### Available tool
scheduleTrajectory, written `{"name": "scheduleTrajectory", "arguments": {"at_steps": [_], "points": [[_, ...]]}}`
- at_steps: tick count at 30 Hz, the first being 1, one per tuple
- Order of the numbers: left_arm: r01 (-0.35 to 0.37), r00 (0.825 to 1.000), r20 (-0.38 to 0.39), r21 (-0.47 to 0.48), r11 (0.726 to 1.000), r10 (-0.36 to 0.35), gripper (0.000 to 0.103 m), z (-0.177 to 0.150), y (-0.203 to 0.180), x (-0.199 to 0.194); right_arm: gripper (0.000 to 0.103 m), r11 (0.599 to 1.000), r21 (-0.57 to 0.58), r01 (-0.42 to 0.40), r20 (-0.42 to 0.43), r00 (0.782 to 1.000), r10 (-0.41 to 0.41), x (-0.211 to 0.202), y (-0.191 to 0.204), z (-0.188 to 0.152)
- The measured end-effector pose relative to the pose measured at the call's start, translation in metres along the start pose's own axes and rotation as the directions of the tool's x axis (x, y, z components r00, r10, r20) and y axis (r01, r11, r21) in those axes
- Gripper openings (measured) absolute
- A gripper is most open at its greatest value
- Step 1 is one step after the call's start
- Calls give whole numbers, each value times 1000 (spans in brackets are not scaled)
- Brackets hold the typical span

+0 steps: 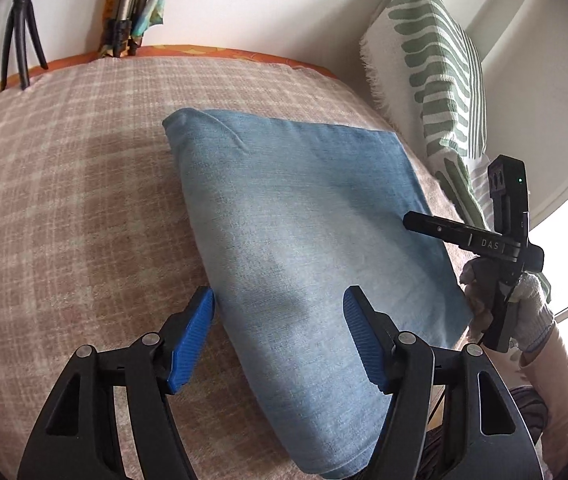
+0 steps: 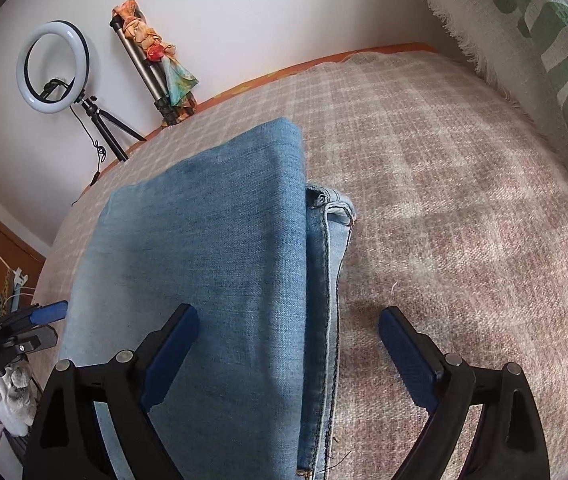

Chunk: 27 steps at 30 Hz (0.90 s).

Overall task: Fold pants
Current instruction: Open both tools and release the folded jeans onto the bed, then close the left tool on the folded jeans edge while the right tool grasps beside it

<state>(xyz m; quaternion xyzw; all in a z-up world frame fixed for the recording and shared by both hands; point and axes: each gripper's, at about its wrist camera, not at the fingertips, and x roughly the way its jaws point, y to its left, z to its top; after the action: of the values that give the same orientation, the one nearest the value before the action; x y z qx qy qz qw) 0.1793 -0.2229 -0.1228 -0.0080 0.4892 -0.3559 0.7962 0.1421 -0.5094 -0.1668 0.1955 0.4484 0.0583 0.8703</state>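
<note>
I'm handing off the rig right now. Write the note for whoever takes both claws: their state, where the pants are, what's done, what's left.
Left claw: open, holding nothing, hovering over the near left edge of the pants.
Right claw: open, holding nothing, straddling the right side of the pants, where the seamed layers show.
Jeans: folded into a compact blue rectangle, lying flat on the plaid blanket, beside the green-patterned pillow.
Done: the folds appear made; both claws are free of the cloth.
Left: lower layers stick out along the right edge; probably square those up, then back off.
</note>
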Motion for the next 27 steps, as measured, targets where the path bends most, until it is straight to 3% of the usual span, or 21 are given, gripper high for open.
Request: {"name": "scheduleTrajectory", "arguments": {"at_steps": [5, 19, 26, 27], "points": [[10, 1000, 9, -26, 1000, -10, 67, 3, 9, 13, 103, 998, -61, 17, 0, 1000, -17, 5, 9, -1], [-2, 1000, 11, -35, 999, 2, 67, 14, 16, 29, 103, 997, -75, 9, 12, 1000, -8, 13, 6, 15], [-13, 1000, 20, -28, 1000, 14, 67, 12, 14, 33, 95, 998, -58, -18, 21, 1000, 20, 15, 6, 18], [-11, 1000, 20, -26, 1000, 12, 66, 12, 14, 33, 90, 998, -60, -25, 19, 999, 26, 16, 6, 19]]}}
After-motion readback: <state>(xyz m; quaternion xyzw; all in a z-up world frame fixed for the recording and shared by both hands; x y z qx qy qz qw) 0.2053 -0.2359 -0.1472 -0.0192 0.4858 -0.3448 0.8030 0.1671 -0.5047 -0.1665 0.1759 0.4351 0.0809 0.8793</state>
